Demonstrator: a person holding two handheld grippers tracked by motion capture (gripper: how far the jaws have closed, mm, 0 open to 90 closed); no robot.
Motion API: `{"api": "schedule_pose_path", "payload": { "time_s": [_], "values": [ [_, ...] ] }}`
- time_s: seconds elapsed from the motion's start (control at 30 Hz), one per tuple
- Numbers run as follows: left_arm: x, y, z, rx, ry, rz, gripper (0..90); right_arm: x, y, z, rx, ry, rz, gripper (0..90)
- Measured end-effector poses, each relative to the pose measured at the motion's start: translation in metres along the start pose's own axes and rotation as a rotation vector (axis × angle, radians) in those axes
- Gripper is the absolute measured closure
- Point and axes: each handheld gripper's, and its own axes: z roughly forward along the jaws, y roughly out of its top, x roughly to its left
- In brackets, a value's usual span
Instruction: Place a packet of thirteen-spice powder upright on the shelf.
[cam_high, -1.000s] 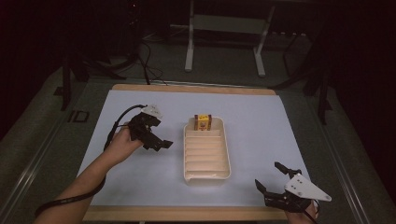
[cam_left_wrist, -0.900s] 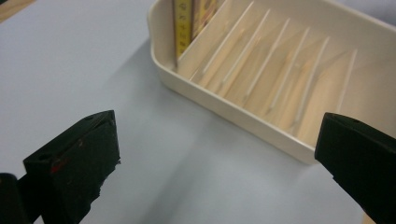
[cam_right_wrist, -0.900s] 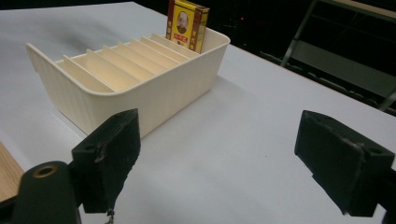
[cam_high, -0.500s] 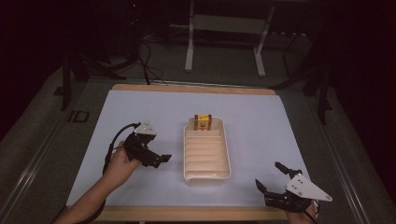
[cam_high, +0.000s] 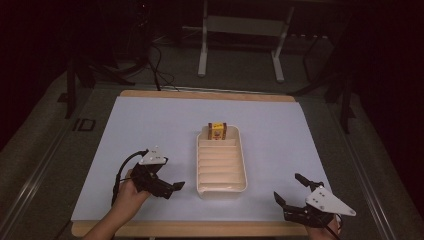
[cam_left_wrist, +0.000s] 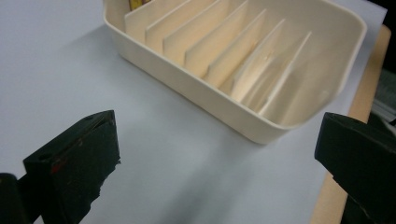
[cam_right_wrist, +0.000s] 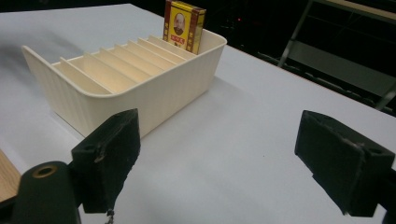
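Observation:
A cream tray with several divider slots lies in the middle of the pale sheet. A yellow packet stands upright in its farthest slot. My left gripper is low beside the tray's near left corner, open and holding nothing. In the left gripper view the left gripper points at the tray's near end. My right gripper sits open near the front edge, right of the tray. In the right gripper view the right gripper faces the tray's wall and the yellow packet.
The pale sheet covers a wooden table whose edge shows at the front. Behind the table stands a metal frame, with cables on the dark floor.
My left gripper has drawn back from the tray's far left side toward the front edge, stopping by the tray's near left corner. The right gripper has stayed put.

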Motion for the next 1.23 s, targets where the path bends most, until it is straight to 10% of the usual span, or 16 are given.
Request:
{"api": "schedule_pose_path", "payload": {
  "time_s": [0.53,1.23],
  "values": [
    [-0.006,-0.047,-0.034,-0.073,0.066,-0.119,0.0,-0.001,0.0,-0.002,-0.017,-0.03,0.002,13.9],
    [-0.007,-0.053,-0.044,-0.107,0.068,-0.128,0.0,-0.003,-0.001,-0.002,-0.016,-0.035,0.021,13.9]
  ]
}}
